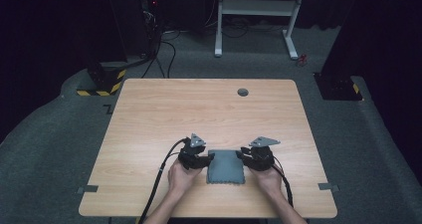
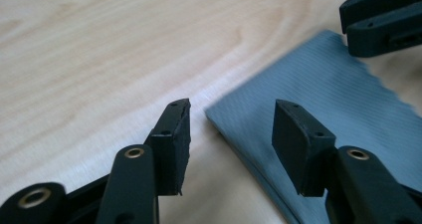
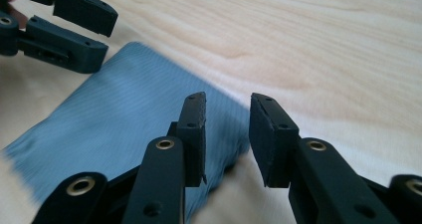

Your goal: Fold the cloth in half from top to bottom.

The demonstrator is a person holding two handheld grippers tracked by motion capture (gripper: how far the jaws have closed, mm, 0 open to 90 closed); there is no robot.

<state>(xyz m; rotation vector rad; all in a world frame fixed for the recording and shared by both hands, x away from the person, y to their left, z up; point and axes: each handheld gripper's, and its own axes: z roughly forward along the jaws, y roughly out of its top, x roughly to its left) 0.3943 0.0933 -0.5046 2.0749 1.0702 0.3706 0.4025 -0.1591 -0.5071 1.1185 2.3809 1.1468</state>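
Note:
A folded grey-blue cloth (image 1: 226,167) lies flat on the wooden table (image 1: 199,109) near its front edge. My left gripper (image 1: 209,158) sits at the cloth's left edge, and my right gripper (image 1: 241,154) at its right edge. In the left gripper view the left gripper (image 2: 231,107) stands open, one jaw over the cloth (image 2: 318,94) and one over bare wood. In the right gripper view the right gripper (image 3: 228,98) is open by a narrower gap above a corner of the cloth (image 3: 124,99). Nothing is pinched in either gripper.
A grey round grommet (image 1: 243,91) sits in the far part of the tabletop. Two tape pieces (image 1: 87,189) mark the table's front corners. Beyond the table stand a white desk frame (image 1: 256,15) and a yellow-black striped base (image 1: 102,84) on the carpet.

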